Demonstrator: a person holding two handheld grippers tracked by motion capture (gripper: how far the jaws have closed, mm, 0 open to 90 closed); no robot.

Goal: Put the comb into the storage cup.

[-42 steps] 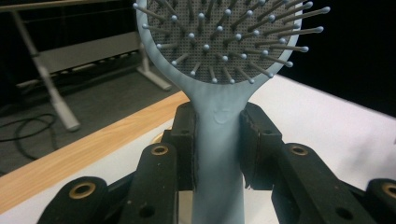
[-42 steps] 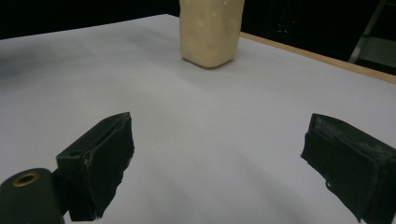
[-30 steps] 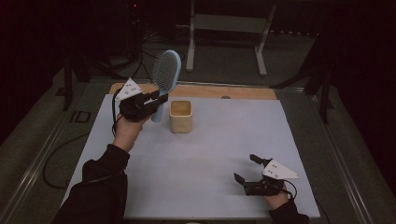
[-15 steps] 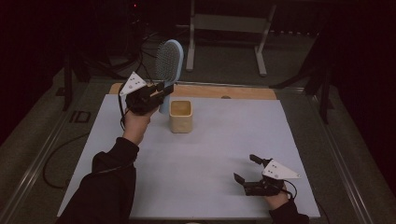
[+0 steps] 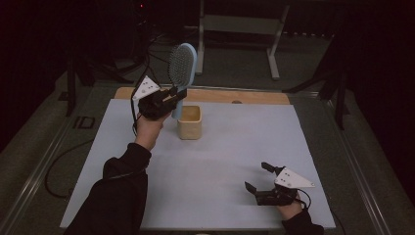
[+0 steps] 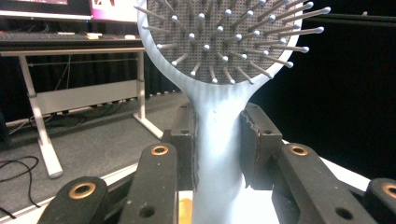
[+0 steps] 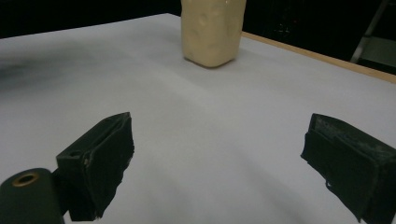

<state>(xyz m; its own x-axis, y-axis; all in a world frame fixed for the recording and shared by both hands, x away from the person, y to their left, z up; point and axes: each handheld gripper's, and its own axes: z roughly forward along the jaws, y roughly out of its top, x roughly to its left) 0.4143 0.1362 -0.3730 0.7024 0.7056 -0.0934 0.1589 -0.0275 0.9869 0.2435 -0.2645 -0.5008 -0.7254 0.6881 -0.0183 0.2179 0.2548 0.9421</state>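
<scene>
Between left gripper (image 6: 219,149) fingers (image 6: 258,144) — hairbrush (image 6: 219,140) handle

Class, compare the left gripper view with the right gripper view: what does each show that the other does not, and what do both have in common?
Left gripper view alone: the pale blue hairbrush, its handle clamped between the left gripper pads, bristle head upright above them; behind it a white desk frame on grey floor.

Right gripper view alone: the right gripper with jaws wide apart and nothing between them, low over the white table cover, with the cream cup standing farther off.

Both: a pair of black jaws rising from the bottom edge and a dark room behind.
</scene>
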